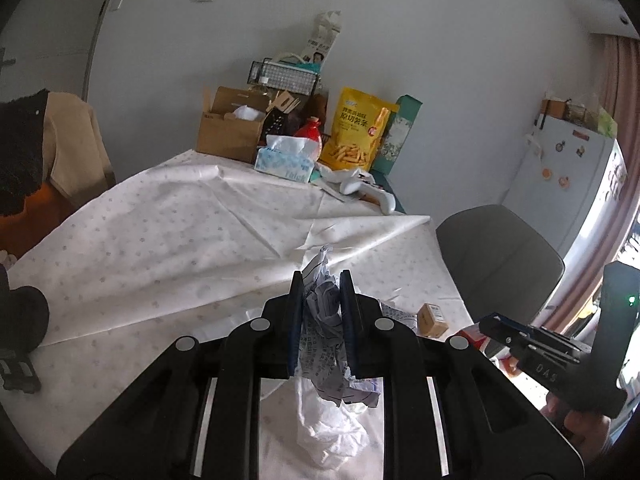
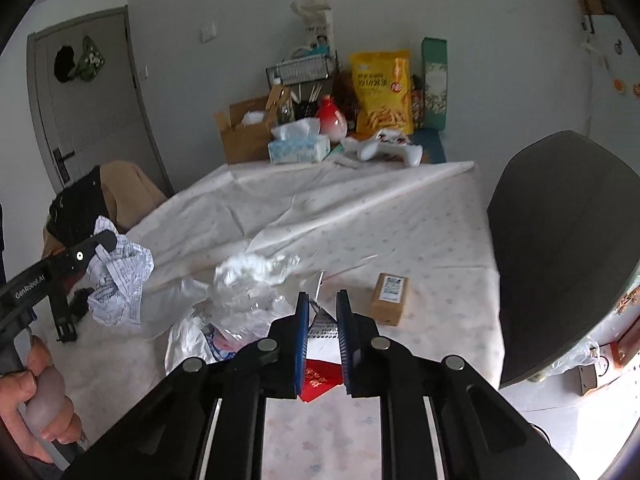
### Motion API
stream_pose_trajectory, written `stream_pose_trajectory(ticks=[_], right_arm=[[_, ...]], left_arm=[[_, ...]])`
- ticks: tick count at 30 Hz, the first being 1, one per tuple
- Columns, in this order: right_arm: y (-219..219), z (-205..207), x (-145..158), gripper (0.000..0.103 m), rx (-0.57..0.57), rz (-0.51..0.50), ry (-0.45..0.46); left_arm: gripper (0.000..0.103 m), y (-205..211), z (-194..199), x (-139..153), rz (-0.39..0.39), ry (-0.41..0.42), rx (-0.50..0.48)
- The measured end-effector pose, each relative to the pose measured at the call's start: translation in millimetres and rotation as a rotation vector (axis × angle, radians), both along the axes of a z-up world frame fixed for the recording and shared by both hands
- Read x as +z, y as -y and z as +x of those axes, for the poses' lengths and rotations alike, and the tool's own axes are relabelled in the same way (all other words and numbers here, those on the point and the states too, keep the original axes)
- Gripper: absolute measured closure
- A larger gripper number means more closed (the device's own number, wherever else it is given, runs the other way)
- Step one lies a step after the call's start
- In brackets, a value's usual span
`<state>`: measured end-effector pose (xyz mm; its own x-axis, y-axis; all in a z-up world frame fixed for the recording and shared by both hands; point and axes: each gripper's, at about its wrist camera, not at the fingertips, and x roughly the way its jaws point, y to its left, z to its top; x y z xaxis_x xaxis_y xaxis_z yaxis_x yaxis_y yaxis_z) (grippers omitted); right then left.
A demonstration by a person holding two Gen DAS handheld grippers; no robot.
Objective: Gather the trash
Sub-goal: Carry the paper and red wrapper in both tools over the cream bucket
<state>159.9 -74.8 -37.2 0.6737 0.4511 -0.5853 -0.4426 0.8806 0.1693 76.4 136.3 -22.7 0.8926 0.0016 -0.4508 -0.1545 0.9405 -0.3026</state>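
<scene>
the left gripper [image 1: 320, 280] clenched a crumpled printed paper [image 1: 324, 328] above the tablecloth [image 1: 160, 240] while the right gripper [image 2: 322, 300] pinched a thin red-and-silver wrapper [image 2: 320, 376], which looked liable to slip from that narrow edge hold, dropping beside the small cardboard box [image 2: 390, 298].

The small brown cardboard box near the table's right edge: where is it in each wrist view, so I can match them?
Left wrist view: the small brown box lies low and right of centre, just right of the left gripper.
Right wrist view: it lies right of centre, just beyond the right gripper.
Shared landmark: the yellow snack bag at the table's far end.
</scene>
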Motion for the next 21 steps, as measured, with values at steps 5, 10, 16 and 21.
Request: stream_pose_trajectory(ticks=[5,10,16,21], right_arm=[[17.5,-11.6,4.2,0.089,-0.011,0.018,0.014],[48.4,-26.0,3.4,0.089,-0.043,0.035,0.021],[95.0,-38.9,0.9,0.089,-0.112,0.031,0.021],[135.1,-46.8,-5.0,0.089,-0.192,0.03,0.018]], left_arm=[[0.085,18.6,-1.9,0.8,0.004,0.003,-0.023],[0.085,43.1,-0.1,-0.2,-0.024,0.023,-0.036],[0.085,88.6,7.9,-8.0,-0.021,0.019,-0.105],[0.085,130.5,21.2,-14.2,-0.021,0.005,-0.182]])
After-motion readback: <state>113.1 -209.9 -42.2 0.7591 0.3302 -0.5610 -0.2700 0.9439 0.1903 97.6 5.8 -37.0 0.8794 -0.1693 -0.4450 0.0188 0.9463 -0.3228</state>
